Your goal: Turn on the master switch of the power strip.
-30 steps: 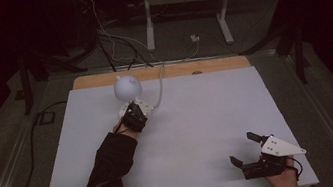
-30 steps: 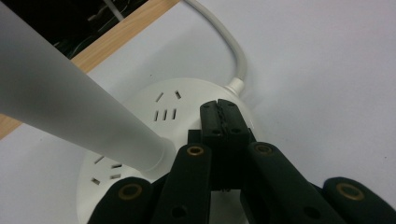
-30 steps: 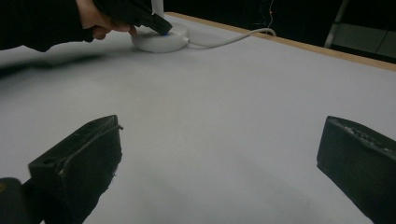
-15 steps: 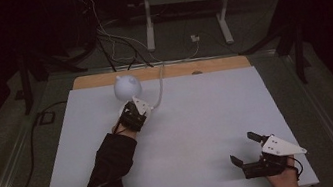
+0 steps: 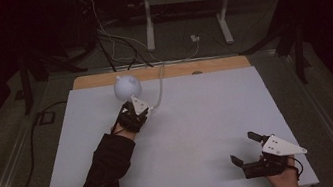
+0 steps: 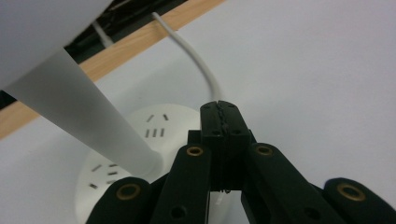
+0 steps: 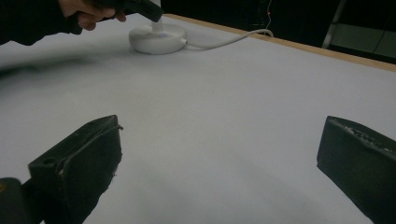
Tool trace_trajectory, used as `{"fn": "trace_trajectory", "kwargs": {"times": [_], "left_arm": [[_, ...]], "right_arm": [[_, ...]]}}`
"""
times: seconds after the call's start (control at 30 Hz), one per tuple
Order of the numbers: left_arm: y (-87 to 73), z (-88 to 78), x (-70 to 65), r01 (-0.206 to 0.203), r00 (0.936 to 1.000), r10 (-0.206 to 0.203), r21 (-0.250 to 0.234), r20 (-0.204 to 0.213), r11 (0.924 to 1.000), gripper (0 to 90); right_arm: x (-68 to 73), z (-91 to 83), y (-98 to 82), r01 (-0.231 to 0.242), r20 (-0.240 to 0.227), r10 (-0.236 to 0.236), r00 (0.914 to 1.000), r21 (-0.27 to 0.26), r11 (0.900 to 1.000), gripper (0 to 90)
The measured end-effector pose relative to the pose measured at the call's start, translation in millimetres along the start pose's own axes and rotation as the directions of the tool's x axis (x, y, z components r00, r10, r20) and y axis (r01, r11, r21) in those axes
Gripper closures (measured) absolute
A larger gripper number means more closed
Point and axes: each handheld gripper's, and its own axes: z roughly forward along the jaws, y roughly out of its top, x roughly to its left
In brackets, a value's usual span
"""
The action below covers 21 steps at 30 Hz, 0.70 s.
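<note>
White paper-looking sheet covers most of the wooden table (image 5: 101, 79), and near its far left edge sits a small white lamp with a round ball-shaped head (image 5: 126, 86) on a flat round base with socket slots (image 6: 112, 140). The lamp's stem (image 6: 88, 123) is the long axis: it rises from the base at a slant, up and left in the left gripper view, with the head on top. A white cord (image 5: 160, 87) runs from the base toward the far table edge. The left gripper (image 5: 133, 113) is right at the base, jaws pinched fully together on nothing. The right gripper (image 5: 249, 147) sits well apart at the near right corner, jaws spread wide, nothing between them
</note>
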Motion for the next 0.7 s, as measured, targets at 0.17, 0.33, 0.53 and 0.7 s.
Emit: {"fn": "trace_trajectory", "kwargs": {"times": [0.17, 0.33, 0.53, 0.7], "left_arm": [[1.0, -7.5, 0.7, 0.042, 0.9977, -0.041, -0.004, 0.054, 0.9991, 90.0], [1.1, -11.4, 0.0, 0.059, 0.9944, -0.06, 0.011, 0.087, 0.9982, 83.0], [0.3, -13.5, 0.4, 0.073, 0.9879, -0.076, 0.026, 0.135, 0.997, 69.9], [-0.5, -14.8, 0.7, 0.093, 0.9793, -0.099, 0.042, 0.177, 0.9948, 53.9]], "right_arm": [[-0.3, -0.5, 0.3, 0.0, 0.001, 0.0, 1.0, -0.002, 1.0, 0.0], [0.1, -0.8, 0.6, 0.002, 0.003, -0.002, 1.0, -0.003, 1.0, 0.0], [0.0, -0.7, 0.5, 0.002, 0.003, -0.002, 1.0, -0.003, 1.0, 0.0], [0.0, -0.5, 0.5, 0.002, 0.002, -0.002, 1.0, -0.003, 1.0, 0.0]]}}
